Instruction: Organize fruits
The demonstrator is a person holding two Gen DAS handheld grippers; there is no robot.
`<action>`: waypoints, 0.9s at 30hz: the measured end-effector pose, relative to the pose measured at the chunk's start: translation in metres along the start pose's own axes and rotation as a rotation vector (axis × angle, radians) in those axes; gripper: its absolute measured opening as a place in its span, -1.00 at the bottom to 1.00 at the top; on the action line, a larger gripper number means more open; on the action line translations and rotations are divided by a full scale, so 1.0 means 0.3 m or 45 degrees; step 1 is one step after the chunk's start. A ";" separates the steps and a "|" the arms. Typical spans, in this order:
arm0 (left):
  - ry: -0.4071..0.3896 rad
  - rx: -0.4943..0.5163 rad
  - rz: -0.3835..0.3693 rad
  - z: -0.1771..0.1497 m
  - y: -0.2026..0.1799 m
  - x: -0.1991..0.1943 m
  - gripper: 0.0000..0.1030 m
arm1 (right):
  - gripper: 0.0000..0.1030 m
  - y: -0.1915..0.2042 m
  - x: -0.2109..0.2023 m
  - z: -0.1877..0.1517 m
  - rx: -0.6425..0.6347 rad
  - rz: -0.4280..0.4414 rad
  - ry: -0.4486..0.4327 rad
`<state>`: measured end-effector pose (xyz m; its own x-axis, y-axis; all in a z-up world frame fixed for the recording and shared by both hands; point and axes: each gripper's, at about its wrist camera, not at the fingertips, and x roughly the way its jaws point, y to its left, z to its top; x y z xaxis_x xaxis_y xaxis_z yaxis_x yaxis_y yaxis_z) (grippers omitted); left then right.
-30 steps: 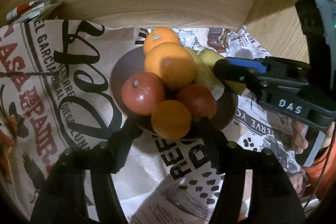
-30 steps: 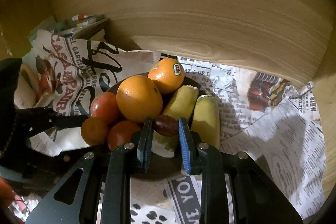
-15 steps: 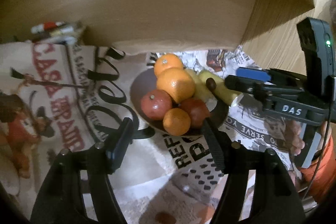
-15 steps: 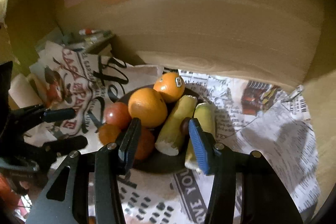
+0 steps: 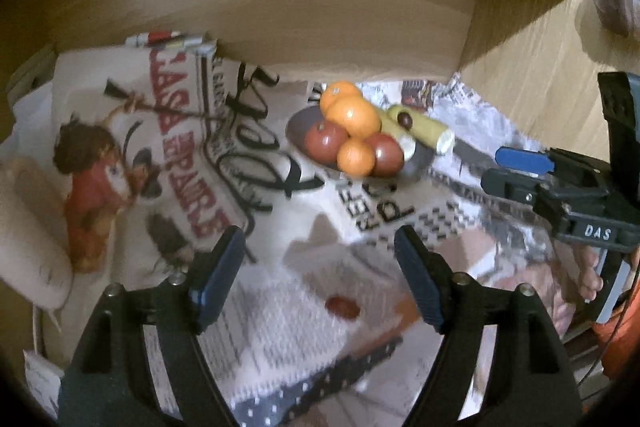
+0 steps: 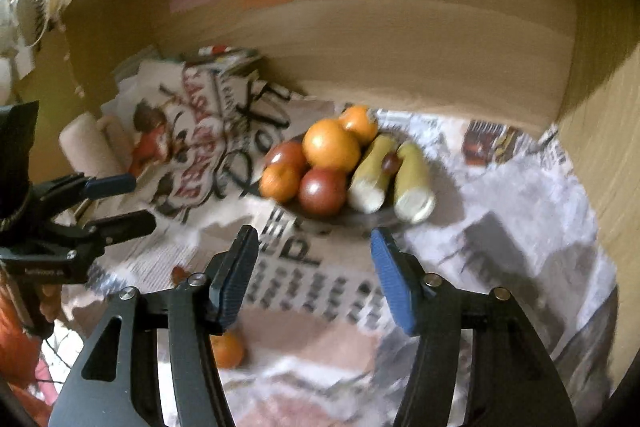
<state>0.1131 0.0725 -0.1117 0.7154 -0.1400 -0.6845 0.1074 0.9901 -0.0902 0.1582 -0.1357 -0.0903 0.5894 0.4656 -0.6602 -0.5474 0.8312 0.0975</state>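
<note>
Blurred newspaper (image 6: 500, 195), bowl (image 6: 360, 219) rim half-hidden

The newspaper (image 5: 280, 315) print near both cameras is smeared past reading. A small reddish fruit (image 5: 342, 307) on it is too blurred to name. In the right wrist view an orange fruit (image 6: 228, 349) sits half hidden behind the right claw's (image 6: 314, 275) left finger. The bowl (image 5: 298, 125) is mostly covered by fruit.

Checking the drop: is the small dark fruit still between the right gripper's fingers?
No, the right gripper is open and empty; the small dark fruit rests between the two bananas.
</note>
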 end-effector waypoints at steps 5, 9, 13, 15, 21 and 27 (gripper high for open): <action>0.069 -0.015 0.002 -0.087 0.010 0.016 0.50 | 0.07 0.052 0.029 -0.099 0.020 0.060 0.056; 0.124 -0.027 -0.001 -0.154 0.009 0.037 0.50 | 0.07 0.090 0.052 -0.155 0.031 0.120 0.104; 0.170 -0.034 -0.017 -0.194 0.004 0.064 0.39 | 0.00 0.125 0.082 -0.194 0.018 0.172 0.154; 0.165 -0.027 -0.006 -0.198 -0.004 0.070 0.33 | -0.28 0.134 0.101 -0.203 0.008 0.190 0.189; 0.175 -0.004 -0.046 -0.174 -0.026 0.108 -0.13 | -0.38 0.133 0.094 -0.202 -0.010 0.193 0.174; 0.177 0.046 -0.032 -0.146 -0.048 0.163 -0.32 | -0.38 0.084 0.067 -0.165 0.006 0.154 0.130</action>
<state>0.1163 0.0519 -0.1757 0.6097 -0.1597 -0.7764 0.1510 0.9850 -0.0841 0.1269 -0.1204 -0.1380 0.4558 0.5293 -0.7156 -0.6078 0.7724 0.1841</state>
